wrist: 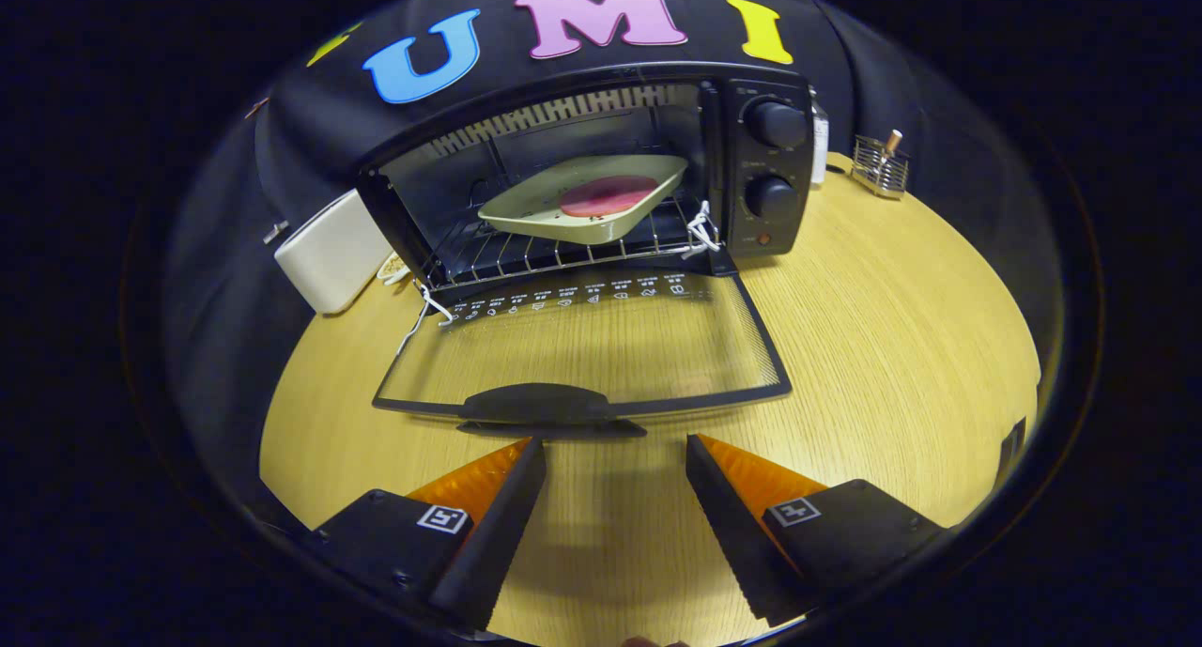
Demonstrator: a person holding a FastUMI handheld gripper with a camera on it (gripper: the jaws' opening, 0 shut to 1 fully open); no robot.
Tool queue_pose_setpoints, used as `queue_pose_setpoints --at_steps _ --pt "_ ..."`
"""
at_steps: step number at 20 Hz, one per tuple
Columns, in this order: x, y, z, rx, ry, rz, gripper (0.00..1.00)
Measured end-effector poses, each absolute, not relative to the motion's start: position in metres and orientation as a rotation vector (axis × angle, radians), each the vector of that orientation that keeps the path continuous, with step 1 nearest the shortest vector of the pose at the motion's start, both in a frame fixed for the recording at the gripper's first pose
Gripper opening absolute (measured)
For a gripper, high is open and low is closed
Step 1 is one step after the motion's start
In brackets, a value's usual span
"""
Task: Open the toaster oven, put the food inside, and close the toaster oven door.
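Toaster oven [601, 177] is seen standing at the back of the worktop [892, 346], against the booth wall, with its door [582, 346] dropped all the way down and lying flat toward the gripper [615, 464]. Inside, a pale tray [554, 217] with a round pink piece of food [608, 194] is seen resting on the wire rack [526, 253], so the food looks to be already put in. The closing of the door is judged to be the step left.

The door handle [537, 405] is the near edge of the door. It runs sideways, across the line of the gripper's fingers, and it lies just ahead of them, a little toward the left finger. The gripper is held wide, with nothing between its fingers, and it is not touching the handle.

For the door to be swung up, the handle would need to be caught from below and lifted toward the oven's top.

A pale box [333, 251] is seen beside the oven on the left, and a small wire holder [881, 166] well off to the right.
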State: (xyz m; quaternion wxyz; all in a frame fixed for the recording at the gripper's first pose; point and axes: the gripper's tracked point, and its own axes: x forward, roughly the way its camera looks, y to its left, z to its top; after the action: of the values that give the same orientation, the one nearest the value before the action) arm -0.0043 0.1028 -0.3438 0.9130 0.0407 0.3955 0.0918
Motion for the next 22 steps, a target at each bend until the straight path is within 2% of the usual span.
queue_pose_setpoints --at_steps 2,10,15,22 --pt "-0.001 0.11 -0.342 -0.039 0.781 0.237 0.99" --pt "-0.001 0.113 -0.326 -0.006 0.772 0.251 0.98" --pt "0.015 0.117 -0.275 -0.004 0.683 0.289 0.99" --pt "0.077 0.118 -0.206 0.001 0.54 0.314 0.99"
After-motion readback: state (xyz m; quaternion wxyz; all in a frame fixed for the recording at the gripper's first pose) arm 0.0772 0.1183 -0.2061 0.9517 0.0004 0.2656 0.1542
